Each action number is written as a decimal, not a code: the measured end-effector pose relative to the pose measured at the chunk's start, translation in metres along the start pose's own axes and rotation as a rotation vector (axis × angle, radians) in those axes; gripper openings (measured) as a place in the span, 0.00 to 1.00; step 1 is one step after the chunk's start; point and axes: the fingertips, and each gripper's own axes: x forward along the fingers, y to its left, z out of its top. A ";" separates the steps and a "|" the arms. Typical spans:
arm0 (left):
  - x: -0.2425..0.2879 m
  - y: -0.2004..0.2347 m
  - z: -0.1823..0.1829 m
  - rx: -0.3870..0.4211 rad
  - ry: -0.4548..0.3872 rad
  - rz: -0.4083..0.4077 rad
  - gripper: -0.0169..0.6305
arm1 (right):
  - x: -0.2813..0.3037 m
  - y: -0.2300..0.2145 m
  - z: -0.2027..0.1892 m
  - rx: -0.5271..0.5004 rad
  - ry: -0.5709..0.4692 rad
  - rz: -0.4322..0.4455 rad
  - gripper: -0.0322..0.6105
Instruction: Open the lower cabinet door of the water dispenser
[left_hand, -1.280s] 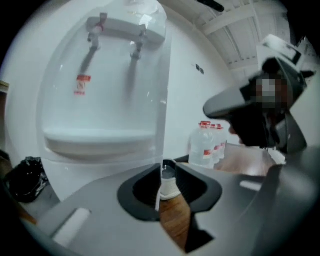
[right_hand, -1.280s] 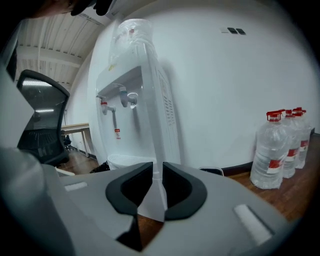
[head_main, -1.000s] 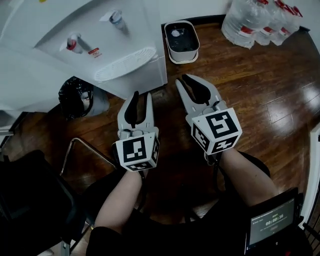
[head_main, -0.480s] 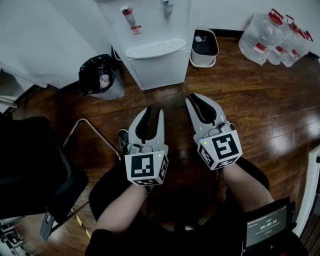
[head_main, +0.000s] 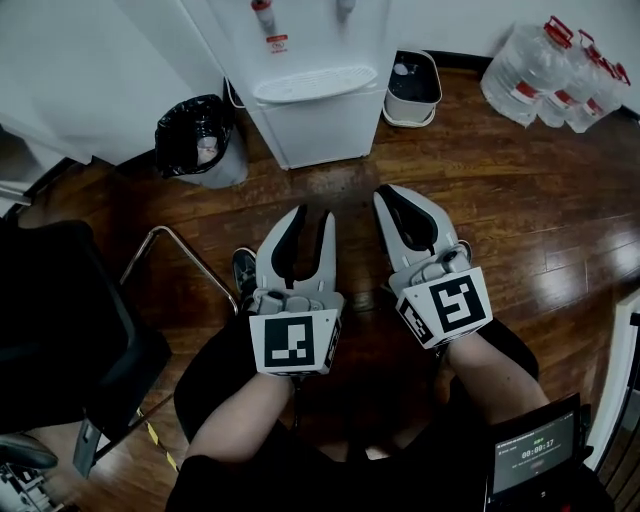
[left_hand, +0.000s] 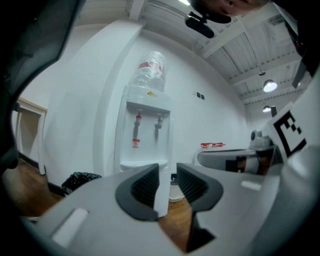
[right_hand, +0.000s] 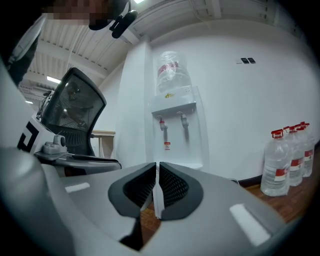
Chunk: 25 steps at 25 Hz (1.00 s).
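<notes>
The white water dispenser (head_main: 310, 70) stands against the wall at the top of the head view, its lower cabinet door (head_main: 325, 128) shut. Both grippers hover over the wooden floor in front of it, pointing at it and well short of the door. My left gripper (head_main: 312, 215) is open with nothing between its jaws. My right gripper (head_main: 390, 195) is closing, its pads nearly together and empty. In the left gripper view the dispenser (left_hand: 145, 125) rises beyond the left gripper (left_hand: 168, 176). In the right gripper view the dispenser (right_hand: 176, 130) stands behind the right gripper (right_hand: 157, 169).
A bin with a black bag (head_main: 198, 140) stands left of the dispenser and a white bucket (head_main: 412, 90) right of it. Several water bottles (head_main: 555, 70) sit at the far right. A black office chair (head_main: 60, 330) is at my left, and a small screen (head_main: 540, 450) at the lower right.
The dispenser has shifted from the upper left to the top centre and now lies farther from both grippers. The right gripper's jaws have closed. The left gripper's jaws have stayed apart.
</notes>
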 end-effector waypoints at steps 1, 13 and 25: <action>0.000 0.001 0.001 -0.002 0.003 0.000 0.23 | 0.000 0.001 -0.001 0.002 0.003 0.004 0.09; -0.002 0.005 0.004 0.003 0.009 0.004 0.23 | -0.003 0.004 -0.001 -0.005 0.007 0.017 0.09; -0.002 0.004 0.001 0.001 0.021 0.002 0.23 | -0.003 0.005 -0.002 -0.006 0.012 0.021 0.09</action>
